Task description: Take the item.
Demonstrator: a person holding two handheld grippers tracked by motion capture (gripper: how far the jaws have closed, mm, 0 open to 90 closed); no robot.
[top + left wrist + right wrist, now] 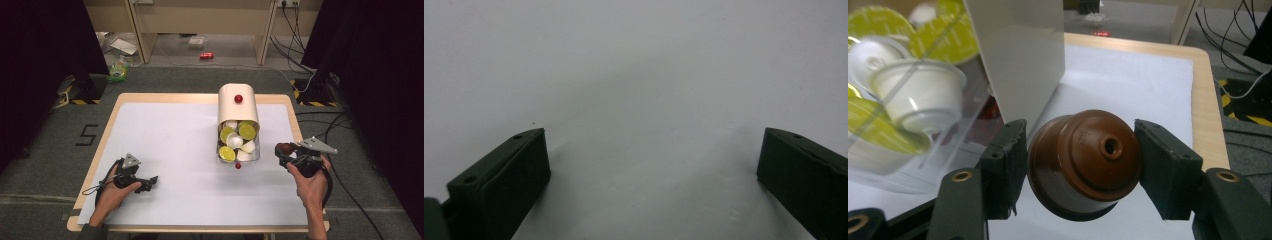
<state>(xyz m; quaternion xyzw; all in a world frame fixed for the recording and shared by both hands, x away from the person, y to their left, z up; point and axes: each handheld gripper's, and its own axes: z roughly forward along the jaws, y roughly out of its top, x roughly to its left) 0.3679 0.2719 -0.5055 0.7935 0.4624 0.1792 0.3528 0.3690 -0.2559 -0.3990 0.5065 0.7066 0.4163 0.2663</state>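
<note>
Your right hand-held gripper [1080, 165] clenches a brown capsule [1083, 160], held just right of the dispenser [238, 112] above the bench [165, 145]. Your left hand-held gripper [651, 175] rests released on the bench.

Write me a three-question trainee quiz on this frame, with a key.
1. What does the right gripper hold?
2. True or false: the left gripper is clamped on a lime-lidded capsule.
3. The beige dispenser stands: (a) at the table's near left, (b) toward the far right, (c) on the floor.

Key
1. A brown coffee capsule, pinched between its jaws.
2. False: its jaws stand open over the bare white tabletop.
3. b.
</note>
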